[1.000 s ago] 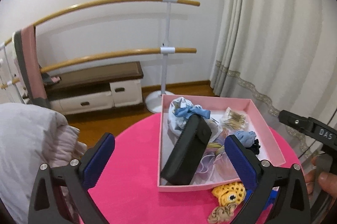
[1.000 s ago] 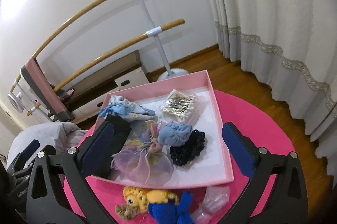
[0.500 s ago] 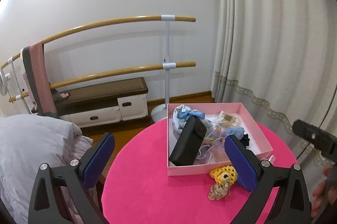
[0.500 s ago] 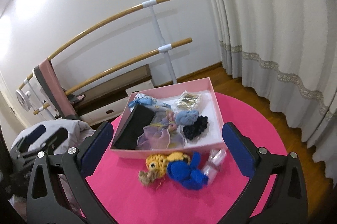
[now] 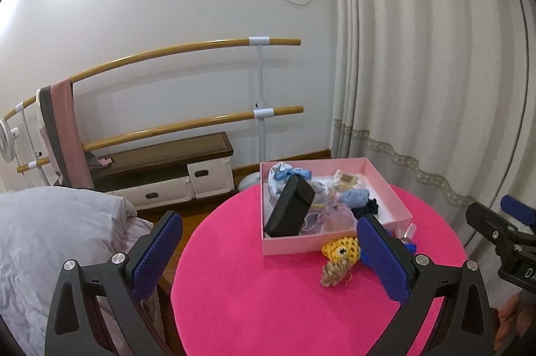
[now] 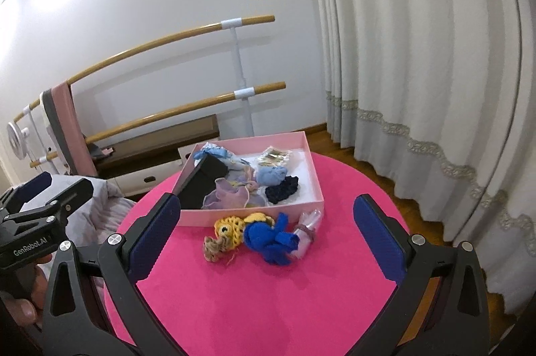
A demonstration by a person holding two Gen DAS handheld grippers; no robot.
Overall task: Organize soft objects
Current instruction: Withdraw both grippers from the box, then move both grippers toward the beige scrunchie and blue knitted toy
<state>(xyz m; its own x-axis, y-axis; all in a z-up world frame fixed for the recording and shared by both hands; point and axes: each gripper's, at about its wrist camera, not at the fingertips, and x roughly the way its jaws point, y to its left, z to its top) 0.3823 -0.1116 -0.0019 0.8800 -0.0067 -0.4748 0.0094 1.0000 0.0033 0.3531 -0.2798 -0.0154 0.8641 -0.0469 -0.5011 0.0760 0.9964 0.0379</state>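
Note:
A pink box [image 6: 311,155] [image 5: 395,188] sits on the far part of a round pink table [image 6: 268,289] [image 5: 251,289]. It holds a black case [image 6: 201,182] [image 5: 289,208], blue and black scrunchies [image 6: 271,175], a sheer lilac pouch [image 6: 227,197] and a gold packet [image 6: 273,156]. In front of the box lie a yellow-and-blue crochet doll [image 6: 254,233] [image 5: 340,257] and a clear packet [image 6: 306,233]. My left gripper [image 5: 268,259] and right gripper [image 6: 268,242] are both open and empty, held above the near table, well back from the box.
A ballet barre [image 5: 258,108] stands by the white wall with a pink-grey cloth [image 5: 62,128] over it. A low cabinet [image 5: 167,175] is behind. A grey duvet [image 5: 50,238] lies left of the table. Curtains [image 6: 418,71] hang at the right.
Both grippers have pulled back and up from the box; the table and box look smaller and farther. The doll and packet in front of the box have come fully into view.

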